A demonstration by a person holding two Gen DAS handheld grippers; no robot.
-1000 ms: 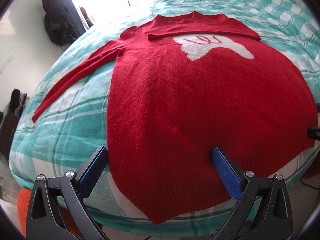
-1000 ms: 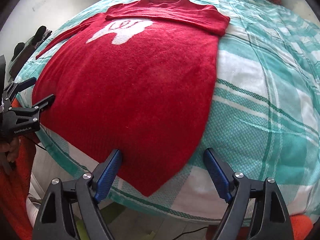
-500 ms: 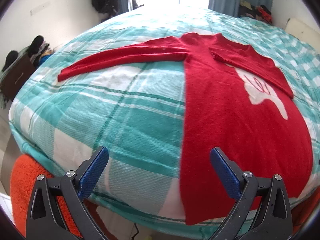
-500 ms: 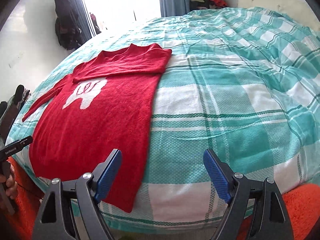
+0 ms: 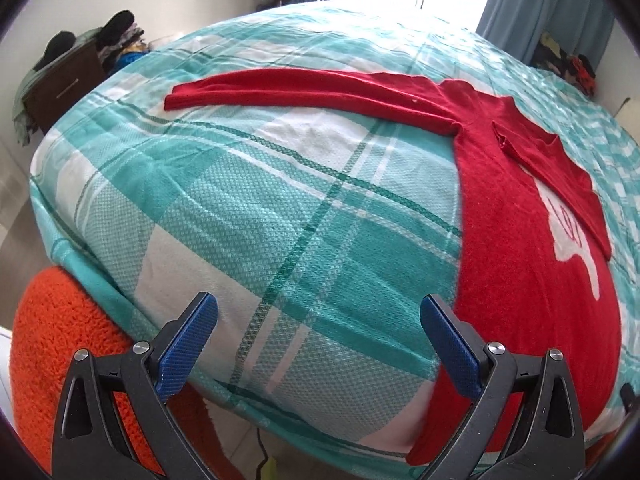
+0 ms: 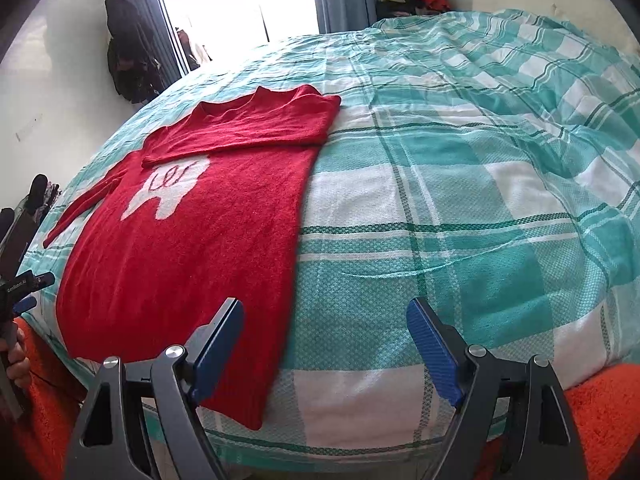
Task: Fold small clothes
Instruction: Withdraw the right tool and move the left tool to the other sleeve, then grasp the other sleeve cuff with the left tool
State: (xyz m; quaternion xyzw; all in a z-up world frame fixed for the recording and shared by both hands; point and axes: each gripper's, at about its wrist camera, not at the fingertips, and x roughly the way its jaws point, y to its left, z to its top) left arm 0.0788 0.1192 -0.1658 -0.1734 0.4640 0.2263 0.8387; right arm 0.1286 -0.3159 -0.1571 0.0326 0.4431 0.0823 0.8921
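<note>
A red sweater [image 5: 528,240] [image 6: 192,240] with a white tooth motif lies flat on the teal plaid bedspread [image 5: 260,208] [image 6: 460,200]. One sleeve is folded across its chest; the other sleeve [image 5: 304,88] stretches out to the left. My left gripper [image 5: 318,320] hovers open over bare bedspread, left of the sweater's hem. My right gripper [image 6: 324,326] stands open above the hem's right corner, nothing between its blue pads. The left gripper also shows at the left edge of the right wrist view [image 6: 22,288], held by a hand.
The bed edge runs just under both grippers, with orange fluffy rug [image 5: 60,328] [image 6: 600,412] below. A dark cabinet with piled clothes [image 5: 68,80] stands at the bed's left. Curtains and a bright doorway [image 6: 240,4] lie beyond the bed.
My left gripper swung left off the sweater's hem toward the outstretched sleeve side. My right gripper rose and rolled, shifting right so its view now centres on bare bedspread.
</note>
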